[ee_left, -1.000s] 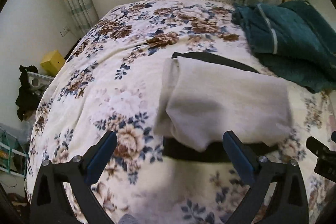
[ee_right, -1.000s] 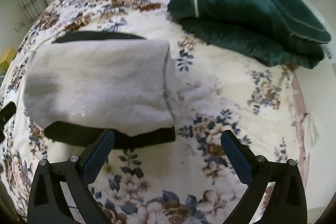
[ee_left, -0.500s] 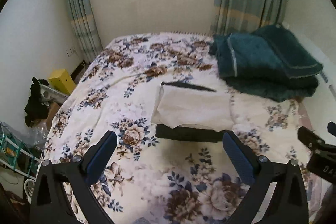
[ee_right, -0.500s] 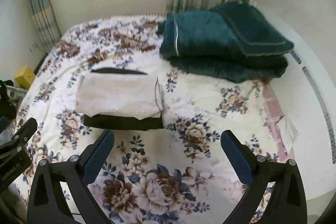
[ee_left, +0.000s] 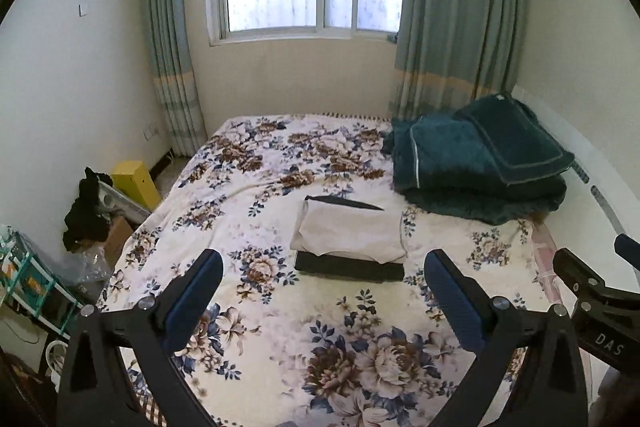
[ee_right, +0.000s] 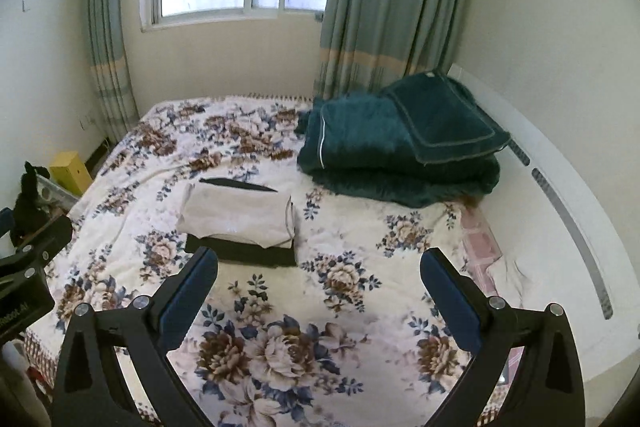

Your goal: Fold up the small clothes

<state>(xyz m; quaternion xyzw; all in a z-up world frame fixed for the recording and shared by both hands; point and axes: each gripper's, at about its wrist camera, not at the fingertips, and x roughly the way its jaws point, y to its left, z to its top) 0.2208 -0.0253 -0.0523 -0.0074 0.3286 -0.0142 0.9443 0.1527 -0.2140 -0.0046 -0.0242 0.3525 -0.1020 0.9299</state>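
Now folded white garment lies flat on folded black garment, mid floral bed, long axis left-right, neckline w/ fold edge toward right. Left tool & right tool both wide open, holding nothing, raised above bed's near end, pointing at stack. Teal blanket well apart, far right.

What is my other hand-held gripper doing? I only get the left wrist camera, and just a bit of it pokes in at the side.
Observer: The right hand-held gripper is open and empty. It points toward the folded white garment.
Operator: Is anything hiding at the bed's right edge, behind that bit I see?
Observer: Yes, some wrinkled white fabric lies right beside the pink cloth.
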